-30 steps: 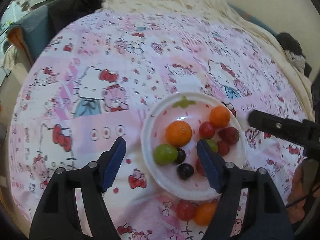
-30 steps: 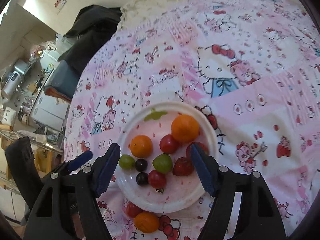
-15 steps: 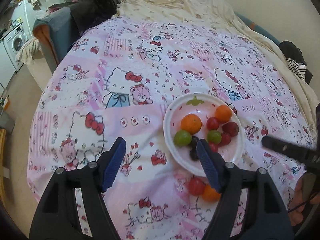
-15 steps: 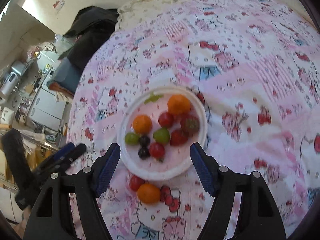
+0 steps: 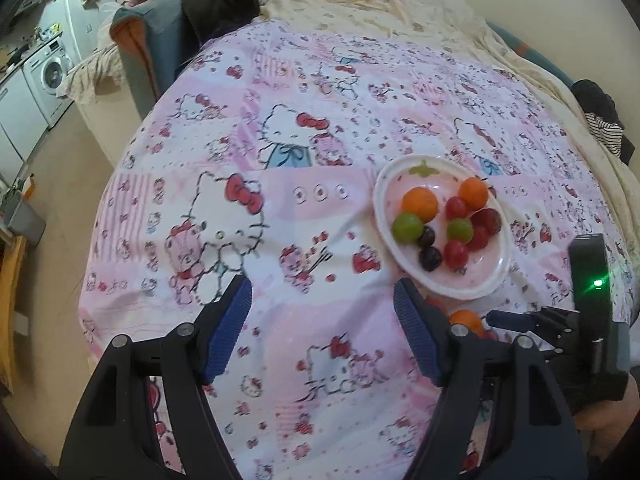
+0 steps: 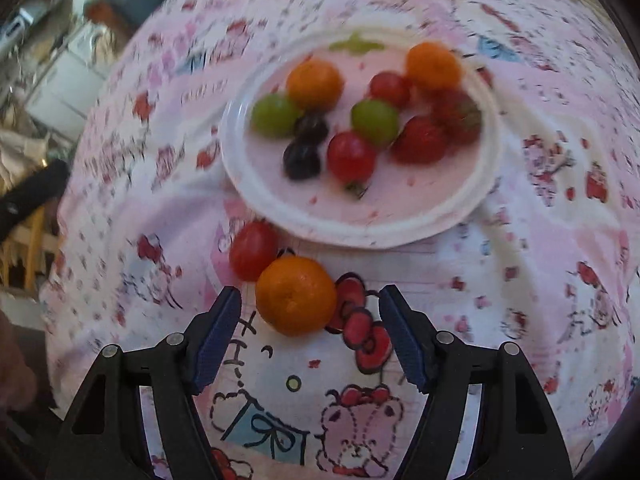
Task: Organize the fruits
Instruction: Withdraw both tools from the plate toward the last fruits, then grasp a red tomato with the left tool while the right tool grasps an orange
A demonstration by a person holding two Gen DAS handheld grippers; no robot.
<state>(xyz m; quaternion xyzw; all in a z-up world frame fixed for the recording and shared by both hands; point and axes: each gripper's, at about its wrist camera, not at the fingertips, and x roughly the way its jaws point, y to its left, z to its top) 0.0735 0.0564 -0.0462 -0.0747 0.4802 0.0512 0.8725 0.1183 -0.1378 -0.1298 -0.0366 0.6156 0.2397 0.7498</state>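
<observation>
The right gripper (image 6: 310,328), jaws just narrowing yet apart and gripping nothing, hangs over a loose round orange tangerine (image 6: 295,295) on the pink cartoon-print bedsheet (image 6: 540,264), beside a white fruit-filled plate (image 6: 360,224); the left gripper (image 5: 322,328) gapes empty

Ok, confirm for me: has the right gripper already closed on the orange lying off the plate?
No. The right gripper stands open, its pads clear of the orange, which lies on the cloth just ahead of them, below the plate.

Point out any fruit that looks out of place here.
Two pieces lie off the plate on the bedspread: a small orange and a red tomato beside it, just below the rim. The rest sits on the plate.
</observation>
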